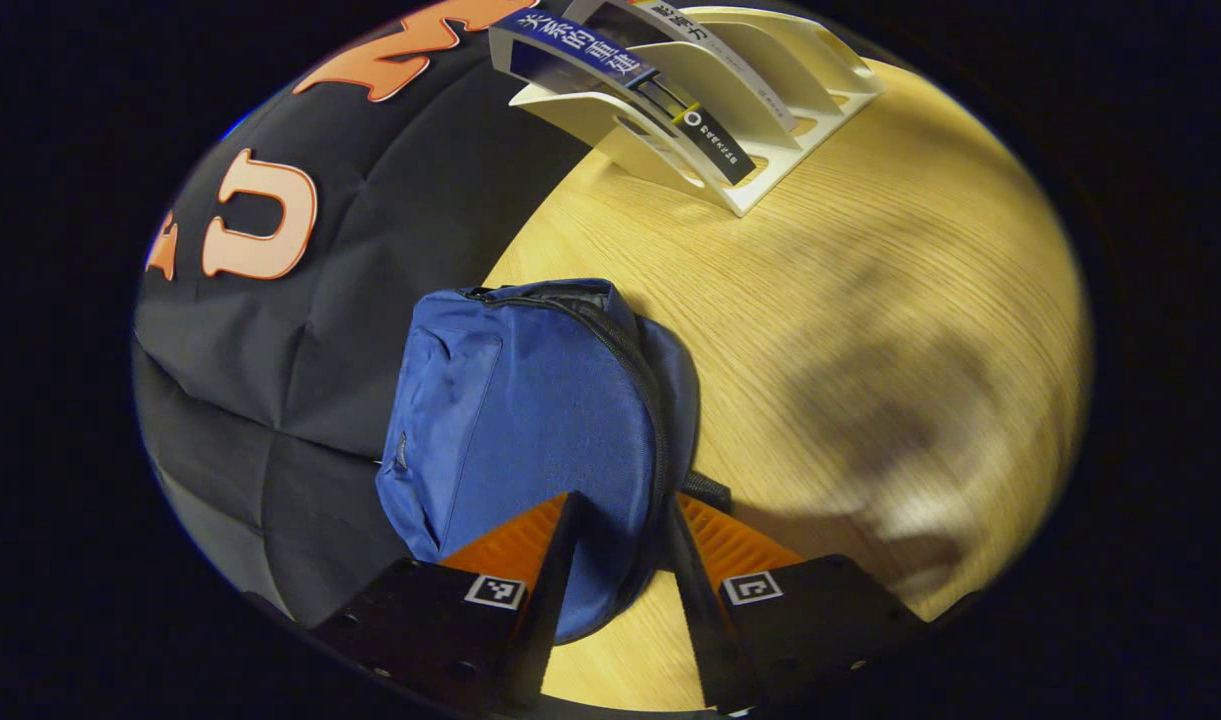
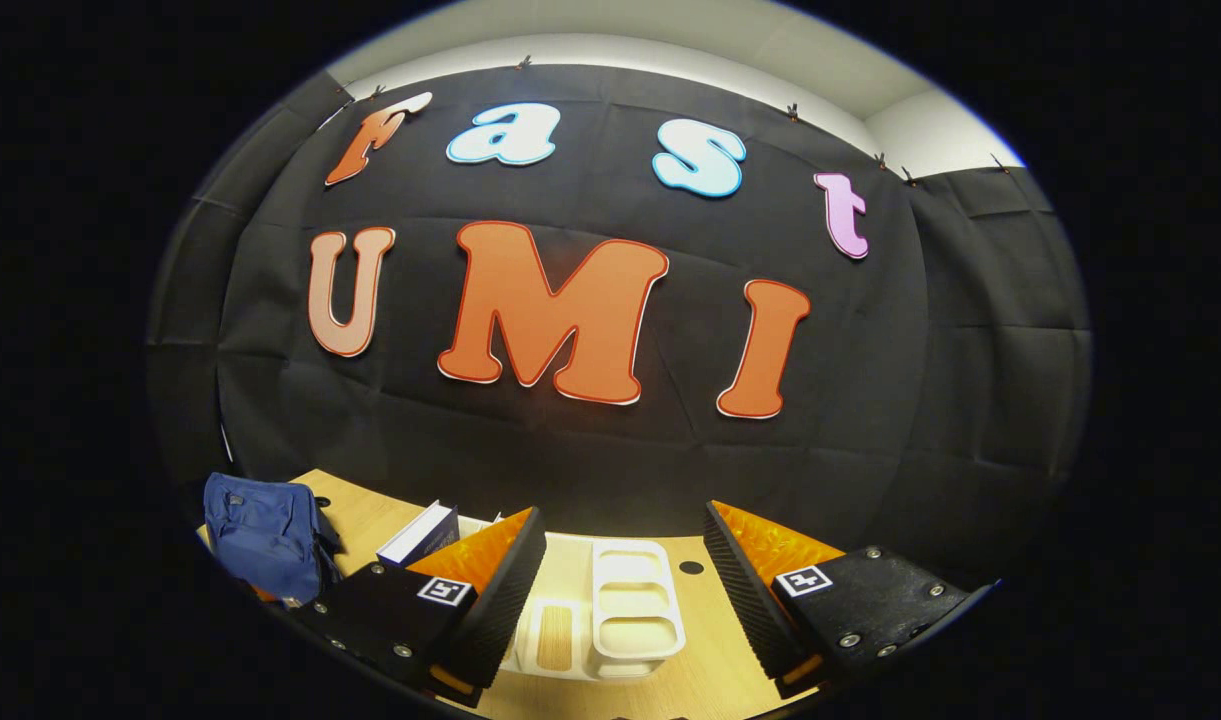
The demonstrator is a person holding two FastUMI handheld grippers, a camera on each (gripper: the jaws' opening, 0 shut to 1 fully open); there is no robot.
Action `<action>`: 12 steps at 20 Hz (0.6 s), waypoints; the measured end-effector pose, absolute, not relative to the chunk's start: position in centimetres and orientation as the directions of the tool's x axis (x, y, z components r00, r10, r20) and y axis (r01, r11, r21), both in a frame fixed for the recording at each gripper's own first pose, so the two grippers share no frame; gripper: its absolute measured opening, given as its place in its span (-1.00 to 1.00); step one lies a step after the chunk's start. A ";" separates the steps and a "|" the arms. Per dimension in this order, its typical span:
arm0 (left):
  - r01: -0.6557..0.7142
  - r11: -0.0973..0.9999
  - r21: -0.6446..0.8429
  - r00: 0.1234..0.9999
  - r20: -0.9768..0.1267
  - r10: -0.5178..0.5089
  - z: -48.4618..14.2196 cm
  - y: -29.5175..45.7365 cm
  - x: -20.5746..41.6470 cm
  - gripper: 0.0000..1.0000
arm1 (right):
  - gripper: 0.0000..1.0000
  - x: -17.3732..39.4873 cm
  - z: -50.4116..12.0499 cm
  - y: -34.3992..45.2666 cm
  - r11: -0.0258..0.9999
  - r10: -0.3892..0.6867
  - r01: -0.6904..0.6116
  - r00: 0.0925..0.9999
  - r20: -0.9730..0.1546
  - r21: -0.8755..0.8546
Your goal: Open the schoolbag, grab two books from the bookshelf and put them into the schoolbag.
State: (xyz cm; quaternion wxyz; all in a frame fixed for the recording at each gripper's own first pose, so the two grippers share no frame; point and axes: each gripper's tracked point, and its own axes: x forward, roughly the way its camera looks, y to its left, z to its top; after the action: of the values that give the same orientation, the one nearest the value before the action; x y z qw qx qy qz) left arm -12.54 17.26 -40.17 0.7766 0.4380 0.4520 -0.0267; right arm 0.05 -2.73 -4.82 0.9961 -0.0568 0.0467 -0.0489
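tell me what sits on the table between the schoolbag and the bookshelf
Nothing: in the left gripper view, bare wooden table separates the schoolbag from the bookshelf.

Your schoolbag [image 1: 530,420] is a blue fabric backpack lying on the light wooden table [image 1: 870,300], close to the edge by the booth wall. Its dark zip runs around the curved side and looks closed along the stretch you can see. In the right gripper view the schoolbag [image 2: 260,535] sits at the far left of the table. The bookshelf [image 1: 760,110] is a white slotted rack standing well apart from the bag, farther along the table. Two books stand tilted in its slots: a dark blue-spined book [image 1: 610,70] in the outer slot and a white-spined book [image 1: 730,60] just beside it.
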 end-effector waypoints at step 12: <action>0.434 0.732 0.525 0.514 -0.812 0.277 -38.9 17.4 -12.3 -0.87 | 0.89 0.1 -4.9 -2.8 0.989 -0.100 0.090 0.991 -0.086 -0.116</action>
State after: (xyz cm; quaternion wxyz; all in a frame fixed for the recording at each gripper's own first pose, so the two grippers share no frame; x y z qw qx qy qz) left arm -12.32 17.42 -38.95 0.7908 0.3628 0.4904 -0.0496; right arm 0.10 -2.77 -4.90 0.9962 -0.0562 0.0460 -0.0476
